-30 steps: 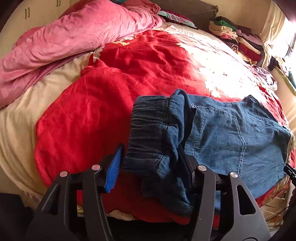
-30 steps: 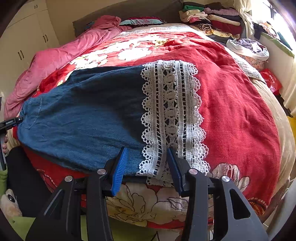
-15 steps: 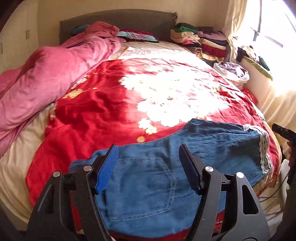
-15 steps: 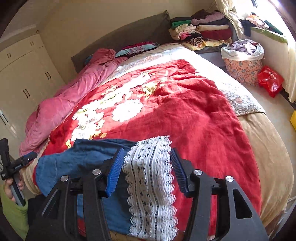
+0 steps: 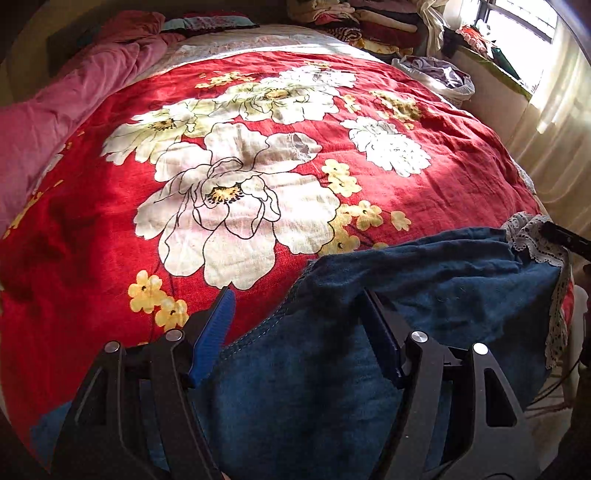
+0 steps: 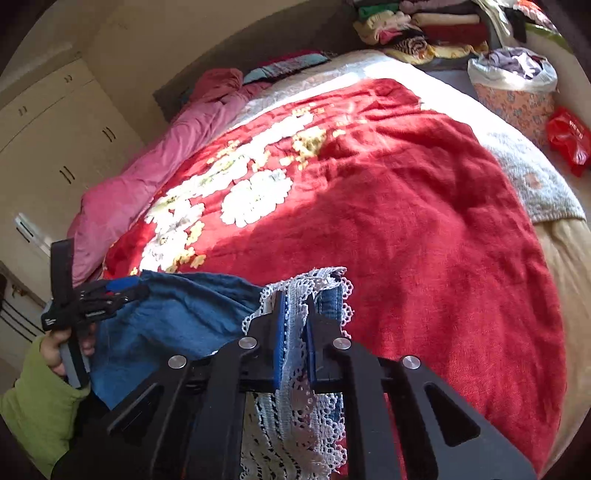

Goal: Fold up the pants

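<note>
The blue denim pants (image 5: 424, 288) with a white lace hem (image 5: 535, 240) hang at the near edge of the bed. My left gripper (image 5: 299, 321) has its jaws wide apart with the waist-end denim bunched between them. In the right wrist view my right gripper (image 6: 295, 317) is shut on the white lace hem (image 6: 295, 406), with the denim (image 6: 177, 314) stretching left to the left gripper (image 6: 88, 299).
A red floral blanket (image 5: 258, 177) covers the bed. A pink duvet (image 5: 55, 110) lies along the left side. Folded clothes (image 6: 424, 29) are stacked at the head. A laundry basket (image 6: 513, 92) and a red bag (image 6: 569, 140) stand at the right.
My right gripper has shut on the lace hem. Both grippers have lifted and moved forward over the bed, and the pants now hang between them instead of lying flat.
</note>
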Demonstrator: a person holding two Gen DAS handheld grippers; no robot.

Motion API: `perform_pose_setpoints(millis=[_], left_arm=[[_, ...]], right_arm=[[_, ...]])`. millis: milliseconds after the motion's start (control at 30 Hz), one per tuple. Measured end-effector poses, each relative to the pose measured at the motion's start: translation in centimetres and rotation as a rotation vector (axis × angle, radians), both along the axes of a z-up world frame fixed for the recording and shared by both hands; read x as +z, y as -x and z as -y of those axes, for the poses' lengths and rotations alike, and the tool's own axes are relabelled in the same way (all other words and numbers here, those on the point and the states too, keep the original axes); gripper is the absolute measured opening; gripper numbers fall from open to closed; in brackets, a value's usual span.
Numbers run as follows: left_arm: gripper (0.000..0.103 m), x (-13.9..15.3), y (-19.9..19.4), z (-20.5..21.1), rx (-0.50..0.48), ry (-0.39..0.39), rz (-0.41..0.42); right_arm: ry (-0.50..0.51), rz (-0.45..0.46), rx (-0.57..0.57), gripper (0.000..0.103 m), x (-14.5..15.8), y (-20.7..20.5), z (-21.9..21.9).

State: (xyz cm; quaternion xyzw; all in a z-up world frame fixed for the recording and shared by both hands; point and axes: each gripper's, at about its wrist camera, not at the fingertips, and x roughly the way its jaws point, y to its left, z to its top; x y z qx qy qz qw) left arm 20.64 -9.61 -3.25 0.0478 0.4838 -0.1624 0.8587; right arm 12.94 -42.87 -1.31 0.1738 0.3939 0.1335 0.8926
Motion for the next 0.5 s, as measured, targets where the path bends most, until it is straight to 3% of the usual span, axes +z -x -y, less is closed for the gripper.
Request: perform_pose_setpoints(millis=[100, 200, 267, 333, 367, 400, 500], left_arm=[[0.056, -0.3, -0.3, 0.1, 0.013, 0.017, -0.007], [0.056, -0.6, -0.4, -0.1, 0.027, 0.027, -0.015], [0.056, -0.7, -0.4, -0.3, 0.028, 0.036, -0.018], [0.056, -0.6, -0.4, -0.3, 0.021, 0.04, -0.016], [0.056, -0.6, -0.5, -0.3, 0.019, 0.045, -0.019], [0.056, -0.7, -0.6, -0.2, 0.014, 0.054, -0.023], [0.041, -0.8, -0.9, 0.3, -0.017, 0.11, -0.041]], right_arm=[[0.014, 0.06, -0.006, 0.006, 0.9, 0.0, 0.3], [0.074, -0.007, 0.009, 0.009, -1.1, -1.4, 0.2], [0.104, -0.061, -0.01, 0.019, -2.5, -2.0, 0.3], [0.072, -0.056, -0.032, 0.029, -2.8, -1.8, 1.0], [0.05, -0.047, -0.047, 0.039, -2.8, -1.8, 1.4], [0.031, -0.043, -0.046, 0.042, -2.8, -1.9, 1.8], [0.017, -0.088, -0.03, 0.043, -3.9, -2.9, 2.0]])
